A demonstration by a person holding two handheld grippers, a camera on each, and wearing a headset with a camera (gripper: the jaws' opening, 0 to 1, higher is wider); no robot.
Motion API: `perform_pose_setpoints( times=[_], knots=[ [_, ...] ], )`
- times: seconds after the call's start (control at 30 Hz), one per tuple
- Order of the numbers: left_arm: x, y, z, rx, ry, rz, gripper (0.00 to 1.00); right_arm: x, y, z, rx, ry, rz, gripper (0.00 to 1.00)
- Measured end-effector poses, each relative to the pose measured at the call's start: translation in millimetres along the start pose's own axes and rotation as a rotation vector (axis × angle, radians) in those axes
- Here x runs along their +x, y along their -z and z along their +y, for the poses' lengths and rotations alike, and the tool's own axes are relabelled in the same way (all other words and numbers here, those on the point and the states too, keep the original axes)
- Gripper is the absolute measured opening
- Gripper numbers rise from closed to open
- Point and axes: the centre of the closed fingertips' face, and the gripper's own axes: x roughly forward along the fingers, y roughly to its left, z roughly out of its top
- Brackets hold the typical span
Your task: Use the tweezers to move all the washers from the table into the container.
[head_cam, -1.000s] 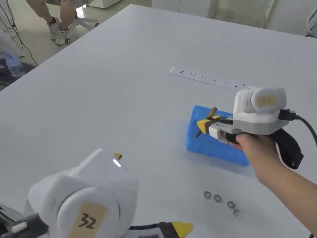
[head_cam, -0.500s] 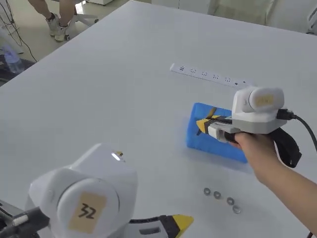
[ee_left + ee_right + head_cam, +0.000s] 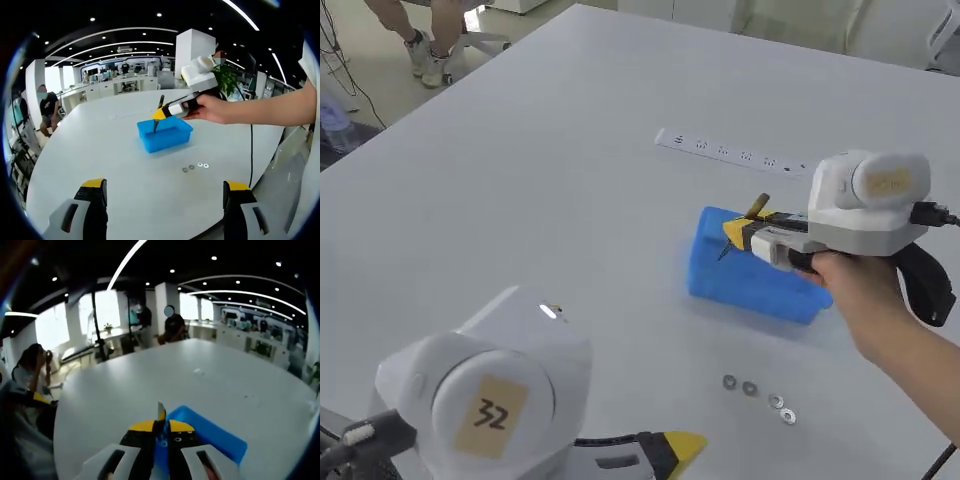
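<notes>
The blue container (image 3: 750,285) sits on the white table (image 3: 550,160). The right gripper (image 3: 737,232), with a hand (image 3: 850,290) around its grip, hangs over the container's far left part. Its jaws are pressed together on the tweezers (image 3: 756,207), which slant down from the yellow jaw tips toward the inside of the container. The tweezers' point is too small to tell whether it carries anything or touches the container's floor. In the right gripper view the tweezers (image 3: 161,412) rise from between the closed jaws of the right gripper (image 3: 160,427), and the container (image 3: 220,439) lies just beneath and to the right of them. Four washers (image 3: 758,396) lie in a short row on the table in front of the container, toward its right end and clear of its wall. In the left gripper view the washers (image 3: 195,166) lie on the near side of the container (image 3: 165,136). The left gripper (image 3: 162,186) is well in front of the container, its jaws standing wide apart. A power strip (image 3: 730,153) lies behind the container, apart from it.
</notes>
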Motion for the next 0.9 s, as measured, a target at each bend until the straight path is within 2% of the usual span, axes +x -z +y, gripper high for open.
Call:
perform_pose_setpoints(
  times=[0.13,0.27,0.4,0.63,0.77,0.9],
  knots=[
    [0.3,-1.8,-1.3,0.01,0.003,-0.002,0.99,-12.2,-3.8,5.9,-0.018,-0.004,-0.014,0.04],
    [0.3,-1.4,-2.3,0.007,0.006,0.001,0.99,-26.1,-7.2,13.4,-0.006,-0.015,-0.036,0.04],
    [0.8,-1.2,-2.5,0.01,0.006,0.003,0.99,-41.3,-5.3,26.6,-0.001,-0.024,-0.043,0.04],
    [0.9,-1.8,-3.7,0.02,0.01,0.007,0.99,-56.7,15.0,46.3,-0.001,-0.04,-0.007,0.04],
    [1.8,0.3,-3.5,0.018,0.013,0.021,0.99,-62.0,27.7,56.2,0.036,-0.052,0.012,0.04],
    [1.6,-1.5,-3.6,0.015,0.011,0.008,0.99,-64.9,40.1,62.7,0.055,-0.059,0.04,0.04]
  ],
)
